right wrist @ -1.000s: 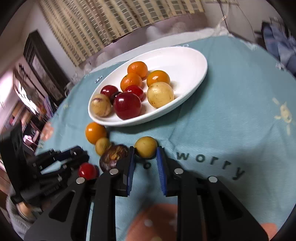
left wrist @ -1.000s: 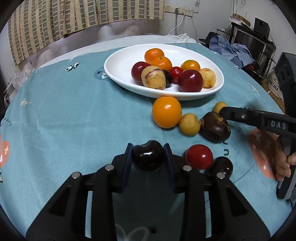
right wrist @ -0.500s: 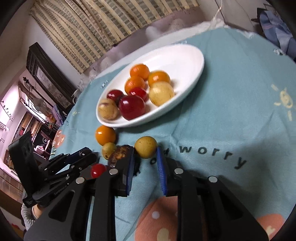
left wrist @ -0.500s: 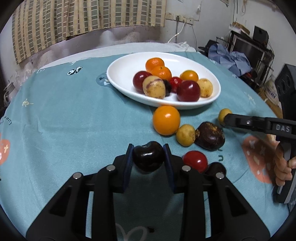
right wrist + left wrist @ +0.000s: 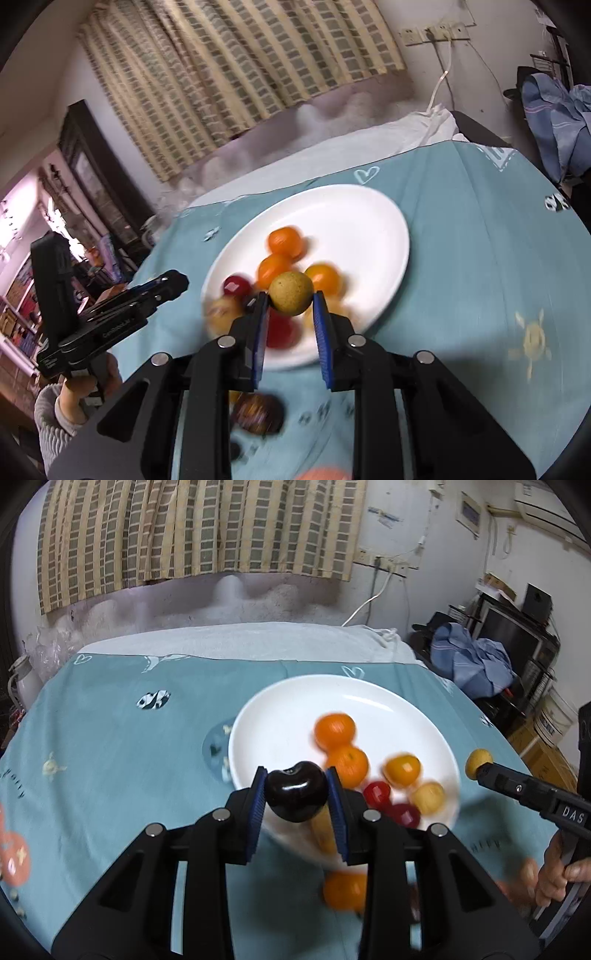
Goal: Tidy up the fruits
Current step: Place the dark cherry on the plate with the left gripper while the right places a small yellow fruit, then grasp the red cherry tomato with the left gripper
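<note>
While our left gripper [image 5: 297, 794] clamps its blue pads on a glossy dark round plum [image 5: 296, 790], our right gripper [image 5: 290, 308] pinches a small dull-yellow round fruit [image 5: 290, 293]. Both hang above the teal printed tablecloth [image 5: 110, 746], at the near rim of the white oval plate [image 5: 295, 701] holding blurred orange, red and yellow fruits.

A: Plate [image 5: 295, 701] white, cloth [image 5: 110, 738] teal with small white prints. Curtain [image 5: 184, 528]?
B: Beige-grey checks. Pads [image 5: 258, 805] blue.
A: Held fruit?
B: Plum [image 5: 297, 794] near-black, ball [image 5: 290, 293] mustard yellow. Mandarins [image 5: 334, 729] orange.
</note>
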Tool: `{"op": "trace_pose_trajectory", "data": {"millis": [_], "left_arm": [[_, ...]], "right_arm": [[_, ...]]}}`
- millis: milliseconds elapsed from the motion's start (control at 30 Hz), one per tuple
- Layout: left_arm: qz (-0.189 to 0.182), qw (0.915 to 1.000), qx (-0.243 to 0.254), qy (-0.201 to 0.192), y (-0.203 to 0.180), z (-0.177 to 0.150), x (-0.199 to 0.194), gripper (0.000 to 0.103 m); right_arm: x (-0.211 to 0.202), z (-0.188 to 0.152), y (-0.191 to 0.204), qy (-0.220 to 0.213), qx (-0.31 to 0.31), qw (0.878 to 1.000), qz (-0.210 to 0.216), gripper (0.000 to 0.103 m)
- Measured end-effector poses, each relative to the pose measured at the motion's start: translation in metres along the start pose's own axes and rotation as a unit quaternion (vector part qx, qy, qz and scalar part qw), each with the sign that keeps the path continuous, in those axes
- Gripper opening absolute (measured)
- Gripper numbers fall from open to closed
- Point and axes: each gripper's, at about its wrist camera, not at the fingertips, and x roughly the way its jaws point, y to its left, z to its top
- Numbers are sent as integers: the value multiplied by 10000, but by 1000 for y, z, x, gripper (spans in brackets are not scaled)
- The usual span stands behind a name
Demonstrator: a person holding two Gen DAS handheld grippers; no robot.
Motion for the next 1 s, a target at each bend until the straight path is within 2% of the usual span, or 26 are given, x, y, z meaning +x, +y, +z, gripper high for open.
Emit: {"op": "trace_pose_trajectory", "data": {"millis": [100, 133, 167, 200, 233, 333, 433, 500, 600, 700, 833, 933, 1000], "left_arm": [[-13, 9998, -165, 139, 7, 11, 27, 33], [0, 9996, -219, 170, 9, 12, 36, 34], [23, 9995, -273, 169, 11, 11, 42, 48], [44, 9994, -309, 146, 11, 9, 45, 67], [59, 9994, -317, 114, 13, 6, 46, 71], [123, 9994, -303, 71, 14, 3, 41, 71], [18, 9990, -449, -27, 19, -1, 23, 73], [68, 9990, -441, -70, 18, -7, 10, 87], [273, 9991, -324, -99, 12, -27, -11, 90], [278, 9994, -210, 45, 5, -55, -25, 93], [380, 9987, 122, 306, -13, -94, -35, 96], [478, 9964, 556, 420, -31, -112, -40, 96], [494, 9955, 732, 332, -41, -117, -45, 100]], "right_arm": [[19, 7, -12, -11, 185, 9998, 11, 26], [26, 8, -17, 1, 343, 9994, 43, 35], [28, 7, -20, 54, 430, 9991, 12, 50], [31, 7, -23, 164, 523, 9985, -70, 77], [30, 6, -24, 136, 539, 9984, -36, 79], [13, 8, -24, -172, 572, 9982, 22, 79], [-7, 9, -19, -269, 768, 9960, 366, 79], [-17, 8, -14, -237, 810, 9953, 484, 80], [-27, -8, -7, -134, 817, 9951, 539, 87], [-36, -36, -4, 0, 762, 9960, 460, 88], [-46, -62, 1, 138, 685, 9970, 347, 88], [-53, -65, 8, 71, 515, 9980, 348, 92], [-55, -63, 11, 4, 397, 9987, 324, 92]]}}
